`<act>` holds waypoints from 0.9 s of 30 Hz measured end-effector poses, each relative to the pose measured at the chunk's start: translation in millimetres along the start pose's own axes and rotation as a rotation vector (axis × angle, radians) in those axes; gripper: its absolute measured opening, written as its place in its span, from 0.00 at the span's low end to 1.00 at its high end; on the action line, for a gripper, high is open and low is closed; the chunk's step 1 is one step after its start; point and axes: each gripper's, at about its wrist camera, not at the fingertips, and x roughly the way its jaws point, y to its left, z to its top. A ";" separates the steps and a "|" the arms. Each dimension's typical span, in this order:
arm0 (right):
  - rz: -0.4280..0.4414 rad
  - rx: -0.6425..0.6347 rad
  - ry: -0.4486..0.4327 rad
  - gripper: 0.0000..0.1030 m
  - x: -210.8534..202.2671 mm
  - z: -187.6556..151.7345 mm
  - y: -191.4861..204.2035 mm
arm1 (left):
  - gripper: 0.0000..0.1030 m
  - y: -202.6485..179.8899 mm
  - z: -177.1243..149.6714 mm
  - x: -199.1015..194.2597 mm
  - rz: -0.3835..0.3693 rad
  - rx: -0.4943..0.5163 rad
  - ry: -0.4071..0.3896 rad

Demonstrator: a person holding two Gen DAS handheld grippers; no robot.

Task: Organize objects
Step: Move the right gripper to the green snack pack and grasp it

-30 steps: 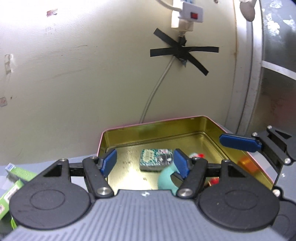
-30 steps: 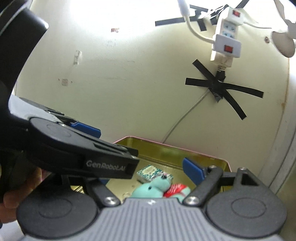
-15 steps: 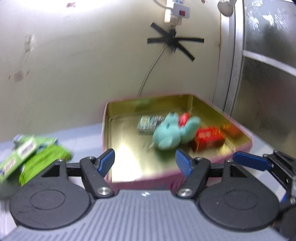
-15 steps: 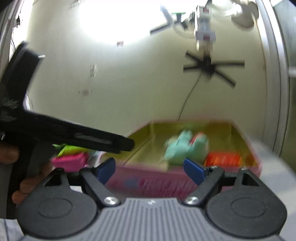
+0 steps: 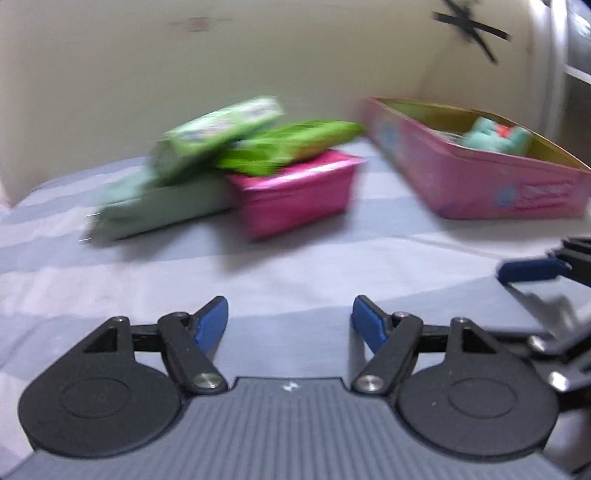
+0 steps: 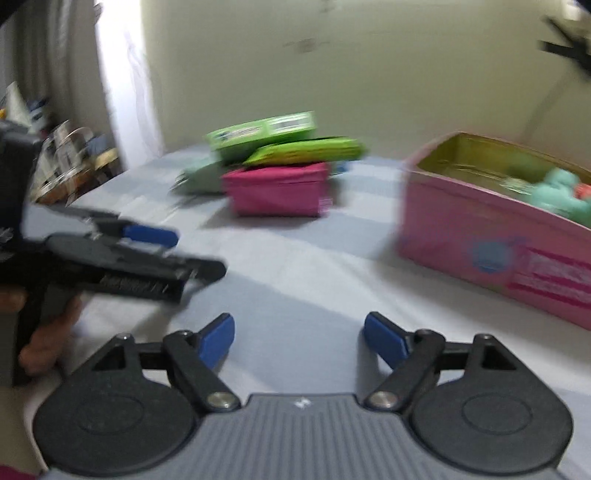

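A pile of packets lies on the striped cloth: a magenta pack (image 5: 295, 195) (image 6: 277, 188), a bright green pouch (image 5: 288, 147) (image 6: 306, 151), a green box (image 5: 218, 129) (image 6: 262, 131) and a pale green pack (image 5: 159, 206). To its right stands the pink tin (image 5: 480, 184) (image 6: 480, 236), gold inside, with a teal plush toy (image 5: 495, 136) (image 6: 554, 192) in it. My left gripper (image 5: 289, 306) hangs over bare cloth short of the pile, its jaws opening with nothing between them. My right gripper (image 6: 298, 321) is also over bare cloth, jaws closing slightly and empty.
The striped cloth (image 5: 295, 266) stretches between the grippers and the pile. A cream wall with a black tape cross (image 5: 472, 26) is behind. Cluttered small items (image 6: 66, 162) sit at the far left. A hand (image 6: 44, 343) holds the left gripper's grip.
Both grippers have pulled back from over the tin and dropped lower, swinging left. The packet pile has come into view and the tin now sits to the right.
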 end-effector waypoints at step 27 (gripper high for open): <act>0.006 0.374 0.108 0.60 134.2 175.5 -74.6 | 0.74 122.2 -12.0 5.4 -0.039 -0.494 -0.137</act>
